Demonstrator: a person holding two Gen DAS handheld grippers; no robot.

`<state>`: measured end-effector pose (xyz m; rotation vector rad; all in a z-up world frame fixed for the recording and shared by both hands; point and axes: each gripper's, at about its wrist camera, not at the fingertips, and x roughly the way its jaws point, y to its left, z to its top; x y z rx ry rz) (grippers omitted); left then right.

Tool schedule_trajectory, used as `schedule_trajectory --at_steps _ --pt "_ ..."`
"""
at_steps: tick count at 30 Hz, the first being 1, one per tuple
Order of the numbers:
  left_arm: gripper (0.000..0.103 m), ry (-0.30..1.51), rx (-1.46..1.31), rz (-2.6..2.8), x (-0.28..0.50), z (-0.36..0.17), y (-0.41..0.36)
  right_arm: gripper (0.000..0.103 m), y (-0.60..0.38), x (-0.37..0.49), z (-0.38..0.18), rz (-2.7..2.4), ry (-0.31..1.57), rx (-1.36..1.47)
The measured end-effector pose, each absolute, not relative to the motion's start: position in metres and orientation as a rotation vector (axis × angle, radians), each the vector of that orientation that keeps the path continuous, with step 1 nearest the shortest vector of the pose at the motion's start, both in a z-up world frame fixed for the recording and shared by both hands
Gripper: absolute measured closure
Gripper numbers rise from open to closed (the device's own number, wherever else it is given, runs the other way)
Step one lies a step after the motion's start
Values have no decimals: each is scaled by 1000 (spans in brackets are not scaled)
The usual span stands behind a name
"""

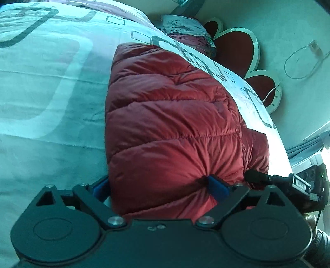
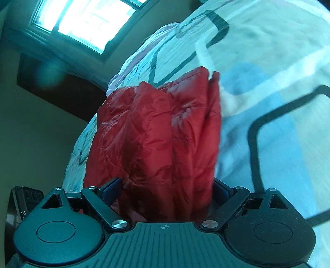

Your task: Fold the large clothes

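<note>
A red quilted down jacket (image 1: 169, 107) lies on a bed with a pale patterned cover (image 1: 45, 82). My left gripper (image 1: 158, 185) is shut on the jacket's near edge, its blue pads (image 1: 218, 187) pinching the puffy fabric between them. In the right wrist view the same jacket (image 2: 160, 132) bunches up between my right gripper's (image 2: 167, 189) blue pads (image 2: 112, 188), which are shut on it. The right gripper also shows at the right edge of the left wrist view (image 1: 288, 181).
Folded grey and maroon clothes (image 1: 185, 31) sit at the bed's far end. A red flower-shaped mat (image 1: 237, 49) and a white cable (image 1: 301, 61) lie on the floor right of the bed. A window (image 2: 86, 18) and dark furniture (image 2: 61, 82) stand beyond the bed.
</note>
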<state>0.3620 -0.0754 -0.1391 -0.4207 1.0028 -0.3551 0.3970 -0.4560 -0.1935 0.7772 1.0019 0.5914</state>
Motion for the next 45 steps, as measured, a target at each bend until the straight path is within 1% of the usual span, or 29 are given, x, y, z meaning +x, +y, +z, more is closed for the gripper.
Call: schedule_trajectory --at_steps 3,5,7,15,22,24,25,26,27,28,29,31,33,35,37,40,43,45 --pt "10 1002 -425 -364 363 -141 -75 13 -450 398 -192 596 1001 747" --pt "11 1001 -419 -369 363 -141 -75 18 -448 399 -188 592 1009 731" --pt "11 999 -413 -376 363 -140 -74 20 -452 398 -187 584 1013 743" --pt "11 996 -398 -415 367 -142 -69 20 -453 395 -190 539 1036 739" --pt "10 1008 -387 -460 369 -143 -63 20 -457 385 -174 464 1008 710" --pt "12 1000 -379 -450 369 -138 -61 20 -462 383 -167 430 985 699" --pt "15 981 -365 -434 367 -131 -58 21 -465 380 -158 390 936 676" --pt "18 951 -343 -400 364 -121 -54 22 -467 377 -146 361 883 649" --pt "28 908 -320 -361 361 -109 -49 30 -468 375 -134 336 836 614" --pt "34 861 -306 -349 360 -97 -46 51 -466 375 -121 310 795 562" --pt "36 801 -294 -351 361 -82 -45 62 -462 376 -109 302 756 509" --pt "39 741 -250 -367 374 -65 -52 71 -446 385 -89 339 678 412" --pt "39 735 -177 -394 400 -56 -73 71 -422 404 -82 375 687 322" --pt "40 765 -121 -421 427 -63 -93 71 -398 424 -87 394 728 238" --pt "43 841 -126 -459 454 -83 -109 71 -378 446 -105 414 805 197" --pt "43 906 -93 -464 473 -114 -127 71 -364 461 -147 399 925 140" --pt "43 912 -53 -460 473 -125 -135 71 -380 464 -170 397 942 250" --pt "42 913 -16 -459 471 -127 -140 71 -386 463 -175 401 942 290"
